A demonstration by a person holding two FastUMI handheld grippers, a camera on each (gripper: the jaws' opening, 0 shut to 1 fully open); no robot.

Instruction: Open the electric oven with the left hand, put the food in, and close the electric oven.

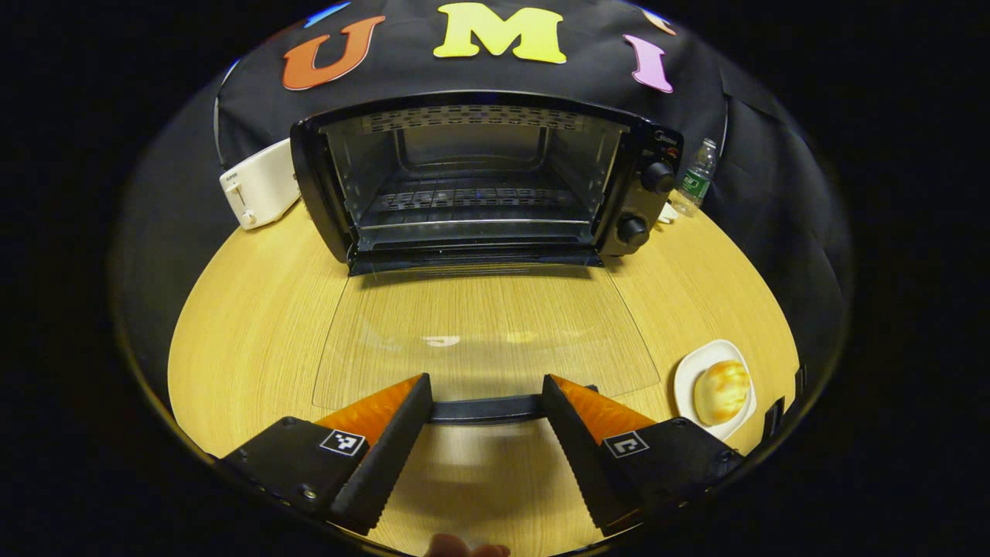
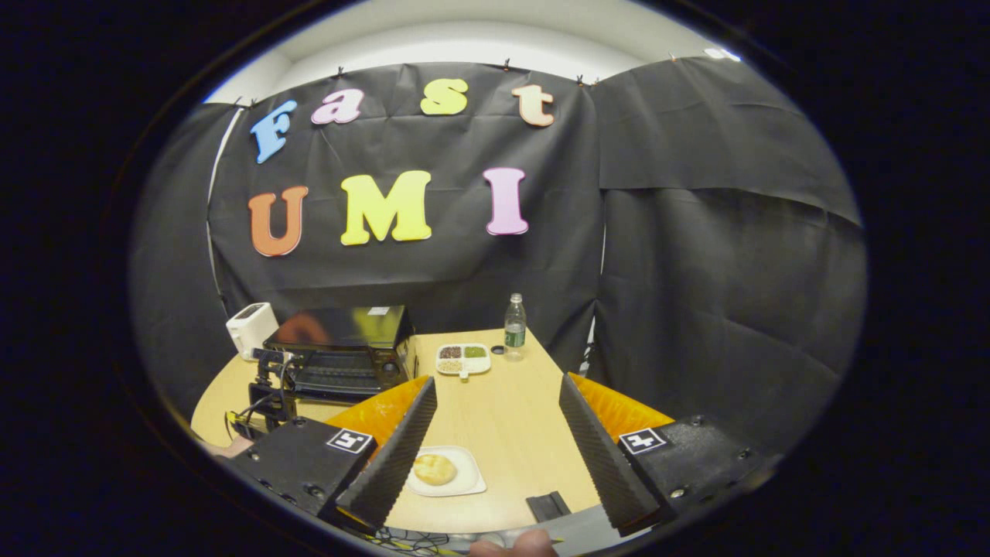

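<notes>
1. Lying flat and fully open, the oven (image 1: 479, 182) door (image 1: 483, 333) reached toward the left gripper (image 1: 486, 394), its handle (image 1: 486, 408) running crosswise between the spread jaws, which did not appear to press on it.
2. Ahead of the left jaws and to their right, just beside the door's corner, sat the bun (image 1: 722, 391) on its plate (image 1: 688, 371).
3. In the right gripper view, the same bun (image 2: 434, 468) lay close below and slightly left of the right gripper (image 2: 499, 418), whose jaws stood wide open and empty; the oven (image 2: 340, 352) sat farther ahead to the left.
4. My judgement: the right gripper was nearer the food, and the bun is round with no long axis, so any approach angle would suit.
5. Counted on the desk (image 2: 510, 418): one oven, one bun, one plate, one toaster (image 1: 259, 186), one bottle (image 2: 514, 325), one divided tray (image 2: 463, 359).
</notes>
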